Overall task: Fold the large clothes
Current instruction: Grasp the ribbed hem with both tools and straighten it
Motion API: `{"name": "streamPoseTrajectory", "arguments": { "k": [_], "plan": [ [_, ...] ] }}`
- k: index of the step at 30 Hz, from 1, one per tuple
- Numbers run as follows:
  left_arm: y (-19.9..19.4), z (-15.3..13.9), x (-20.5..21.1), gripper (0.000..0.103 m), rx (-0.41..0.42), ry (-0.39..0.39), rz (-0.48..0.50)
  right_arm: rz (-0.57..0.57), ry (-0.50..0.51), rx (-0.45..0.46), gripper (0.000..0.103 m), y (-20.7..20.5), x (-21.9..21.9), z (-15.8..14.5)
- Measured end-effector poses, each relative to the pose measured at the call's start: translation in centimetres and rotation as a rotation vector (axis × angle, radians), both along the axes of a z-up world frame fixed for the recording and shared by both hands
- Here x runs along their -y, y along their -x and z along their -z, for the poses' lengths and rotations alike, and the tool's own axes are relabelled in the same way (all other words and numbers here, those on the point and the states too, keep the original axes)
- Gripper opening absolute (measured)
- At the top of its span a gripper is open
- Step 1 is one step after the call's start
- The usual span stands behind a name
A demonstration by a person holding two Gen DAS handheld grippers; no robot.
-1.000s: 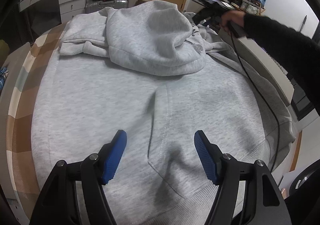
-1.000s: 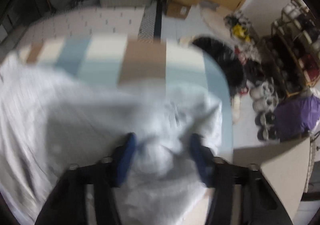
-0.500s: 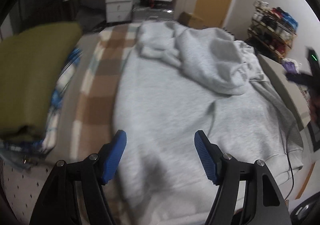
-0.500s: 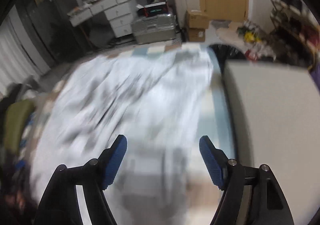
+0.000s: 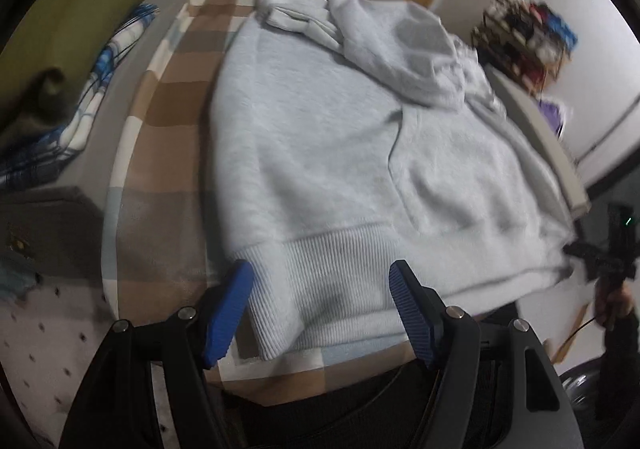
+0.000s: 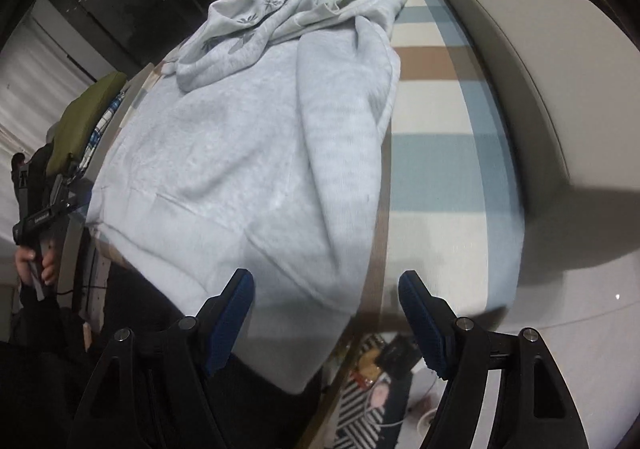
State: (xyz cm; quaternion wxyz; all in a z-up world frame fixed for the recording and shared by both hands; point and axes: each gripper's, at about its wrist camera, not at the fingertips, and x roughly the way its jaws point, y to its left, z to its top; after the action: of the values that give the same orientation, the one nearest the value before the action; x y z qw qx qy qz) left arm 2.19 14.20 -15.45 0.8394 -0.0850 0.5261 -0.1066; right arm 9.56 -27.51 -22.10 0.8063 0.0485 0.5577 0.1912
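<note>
On checked bedcover (image 5: 168, 137): grey hoodie (image 5: 328, 153), soft, bulky, limp. Best hold judged: near ribbed hem (image 5: 332, 261). Left gripper (image 5: 320, 309) and right gripper (image 6: 326, 317) jaws apart, empty

The hoodie (image 5: 332, 153) lies spread on the bed (image 5: 160, 153), its hem at the near edge and its hood (image 5: 404, 45) bunched at the far end. A cushion (image 5: 60, 21) sits left of the bed; a shoe rack (image 5: 524, 33) stands far right.
</note>
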Motion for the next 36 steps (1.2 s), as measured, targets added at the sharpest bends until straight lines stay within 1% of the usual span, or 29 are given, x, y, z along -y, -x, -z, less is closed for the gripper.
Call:
{"name": "streamPoseTrajectory", "arguments": {
  "k": [2,3,4,5,6,7,8,9,10,11,12,13,14,15,18,20,22,23,24,26,28,31,34,35,36],
  "plan": [
    [-0.2,0.7,0.8,0.066,-0.021,-0.108,-0.011,0.025,-0.019,-0.005,0.076,0.5,0.2,0.9],
    [-0.4,1.0,0.9,0.066,-0.038,-0.146,-0.015,0.037,-0.034,-0.002,0.076,0.6,0.3,1.1],
    [-0.5,1.4,0.8,0.066,-0.053,-0.167,-0.028,0.06,-0.061,0.024,0.076,0.8,0.5,1.0],
    [-0.7,1.8,0.5,0.066,-0.071,-0.184,-0.047,0.075,-0.094,0.023,0.076,0.7,0.7,1.1],
    [-0.6,2.0,0.0,0.066,-0.076,-0.19,-0.051,0.085,-0.125,0.019,0.074,0.7,0.8,1.4],
    [-0.6,1.9,-0.3,0.066,-0.068,-0.196,-0.048,0.096,-0.148,0.03,0.062,0.8,0.9,1.3],
    [-0.5,2.0,-0.5,0.062,-0.057,-0.214,-0.05,0.095,-0.167,0.036,0.052,0.8,0.8,1.4],
    [-0.4,2.0,-0.7,0.057,-0.051,-0.229,-0.054,0.088,-0.178,0.031,0.046,0.8,0.6,1.5],
    [-0.2,1.9,-1.0,0.054,-0.041,-0.224,-0.054,0.09,-0.184,0.035,0.045,0.8,0.4,1.4],
    [-0.1,1.8,-1.3,0.045,-0.037,-0.207,-0.053,0.095,-0.191,0.054,0.043,0.9,0.3,1.2],
    [0.0,1.8,-1.8,0.037,-0.031,-0.197,-0.063,0.095,-0.197,0.066,0.039,1.0,0.1,1.2],
    [0.1,1.7,-2.0,0.033,-0.029,-0.197,-0.069,0.095,-0.208,0.078,0.034,1.2,0.1,0.9],
    [0.1,1.7,-2.3,0.026,-0.027,-0.184,-0.067,0.095,-0.224,0.086,0.032,1.4,0.1,0.7],
    [0.0,1.8,-2.5,0.024,-0.029,-0.174,-0.07,0.095,-0.233,0.093,0.03,1.5,0.0,0.6],
    [-0.1,1.8,-2.6,0.023,-0.027,-0.172,-0.071,0.082,-0.222,0.149,0.027,1.9,-0.5,-0.5],
    [0.0,1.8,-2.4,0.023,-0.025,-0.193,-0.082,0.099,-0.208,0.188,0.026,2.1,-0.5,-1.2],
    [0.1,1.7,-2.3,0.025,-0.024,-0.206,-0.093,0.134,-0.188,0.192,0.026,2.0,-0.1,-1.2],
    [0.3,1.6,-2.2,0.025,-0.016,-0.248,-0.11,0.139,-0.175,0.184,0.026,1.9,0.0,-1.1],
    [0.5,1.6,-1.9,0.025,-0.007,-0.276,-0.102,0.149,-0.136,0.187,0.026,1.9,0.0,-0.9],
    [0.7,1.6,-1.7,0.026,0.004,-0.299,-0.099,0.147,-0.09,0.167,0.026,1.8,0.0,-0.3],
    [0.8,1.7,-1.6,0.026,0.01,-0.32,-0.096,0.149,-0.053,0.171,0.026,1.7,0.0,0.0],
    [0.9,1.7,-1.9,0.026,0.008,-0.311,-0.103,0.151,0.002,0.193,0.026,1.7,-0.2,0.0],
    [0.8,1.6,-2.3,0.026,-0.002,-0.272,-0.113,0.16,0.021,0.202,0.026,1.7,-0.1,0.0],
    [0.7,1.6,-2.4,0.026,-0.019,-0.212,-0.111,0.163,0.029,0.209,0.026,1.6,0.0,-0.1],
    [0.6,1.5,-2.4,0.026,-0.043,-0.131,-0.103,0.178,0.053,0.228,0.026,1.6,0.1,-0.4]
  ]
}}
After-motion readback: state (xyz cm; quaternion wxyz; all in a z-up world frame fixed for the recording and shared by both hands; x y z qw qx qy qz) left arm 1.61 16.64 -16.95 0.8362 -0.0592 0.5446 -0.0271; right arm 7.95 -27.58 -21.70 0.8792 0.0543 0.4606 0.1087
